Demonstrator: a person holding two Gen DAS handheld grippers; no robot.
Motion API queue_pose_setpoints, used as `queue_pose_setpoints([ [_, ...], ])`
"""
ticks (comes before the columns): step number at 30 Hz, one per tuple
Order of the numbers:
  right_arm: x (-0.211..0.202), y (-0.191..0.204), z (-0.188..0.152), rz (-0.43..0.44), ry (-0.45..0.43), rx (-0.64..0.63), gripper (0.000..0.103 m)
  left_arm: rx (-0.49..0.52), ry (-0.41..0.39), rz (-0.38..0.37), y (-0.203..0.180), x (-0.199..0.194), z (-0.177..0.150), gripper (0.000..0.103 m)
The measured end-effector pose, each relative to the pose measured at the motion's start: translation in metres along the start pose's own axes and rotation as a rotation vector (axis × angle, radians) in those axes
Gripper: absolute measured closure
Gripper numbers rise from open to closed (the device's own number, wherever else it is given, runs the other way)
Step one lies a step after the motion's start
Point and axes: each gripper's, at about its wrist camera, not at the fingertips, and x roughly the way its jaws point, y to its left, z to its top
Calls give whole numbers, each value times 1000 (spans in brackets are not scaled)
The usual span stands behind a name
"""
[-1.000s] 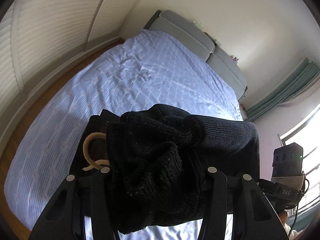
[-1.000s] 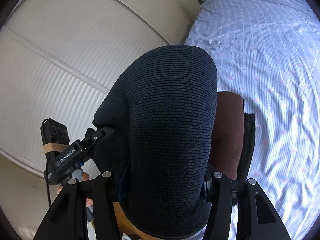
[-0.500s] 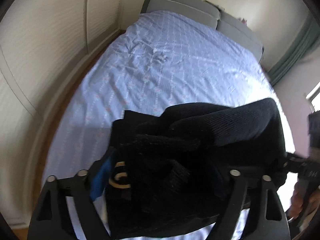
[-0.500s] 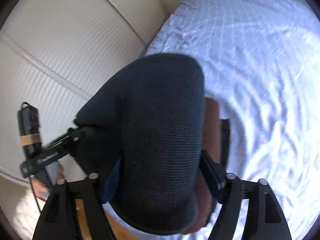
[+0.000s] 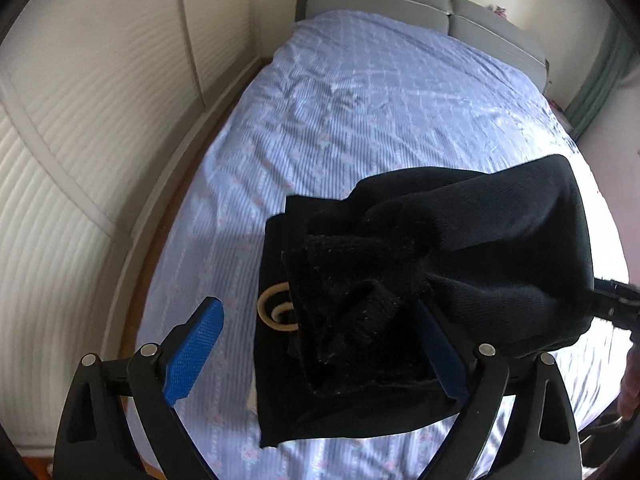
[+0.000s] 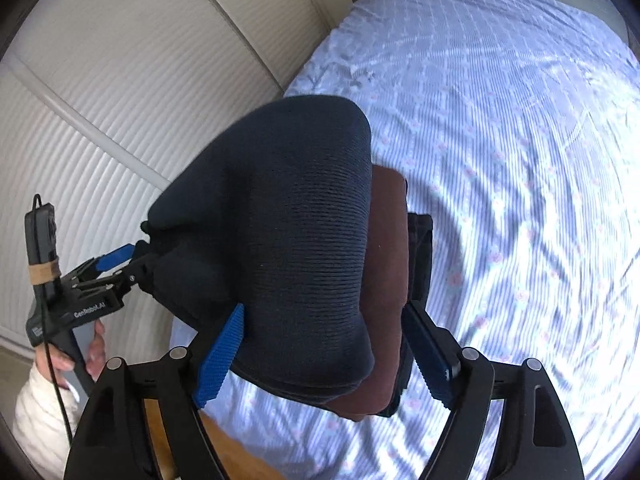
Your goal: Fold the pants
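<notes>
One pair of dark ribbed knit pants lies bunched and folded over at the near end of the bed, on top of a small stack of other folded clothes. In the right wrist view the pants form a rounded hump over a folded brown garment, which in turn sits on a dark folded piece at the right. In the left wrist view a black garment with a tan ring print lies flat under the bunched knit. The left hand-held gripper stands wide, its left blue pad clear of the cloth and its right pad against the edge of the pile, gripping nothing. The right hand-held gripper is also spread wide, its blue pads on either side of the hump without pinching it. The bed carries a pale blue striped sheet with a grey padded headboard at the far end. Cream ribbed wardrobe doors run along the left.
</notes>
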Motion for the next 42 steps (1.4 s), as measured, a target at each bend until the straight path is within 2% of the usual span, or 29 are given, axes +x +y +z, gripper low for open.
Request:
queue_pose_setpoints([
  [6, 23, -24, 0, -16, 21, 58, 10, -134, 45, -83, 16, 27, -6, 0],
  [11, 18, -18, 1, -28, 12, 44, 7, -152, 27, -78, 16, 27, -10, 0],
  [16, -20, 4, -5, -9, -74, -12, 7, -111, -63, -1, 6, -10, -17, 5],
  [21, -83, 20, -29, 19, -200, -49, 7, -96, -167, -19, -8, -64, -36, 4],
  [23, -110, 23, -45, -15, -250, -75, 7, -87, -212, -21, -19, -89, -47, 4],
  [26, -146, 22, -68, -84, -310, -93, 7, -66, -283, 23, -42, -126, -64, 2],
  [29, -182, 15, -98, -175, -351, -116, 7, -39, -376, 107, -74, -161, -84, 0],
  [31, -208, 4, -119, -222, -367, -110, 7, 5, -409, 135, -102, -177, -98, 0],
  [33, -231, -11, -142, -228, -371, -88, 7, 64, -414, 159, -133, -188, -111, 0],
  [38, -280, -48, -198, -273, -389, -29, 7, 159, -393, 95, -203, -207, -143, 0],
  [42, -312, -74, -232, -310, -407, -5, 7, 205, -406, 12, -258, -231, -168, 0],
])
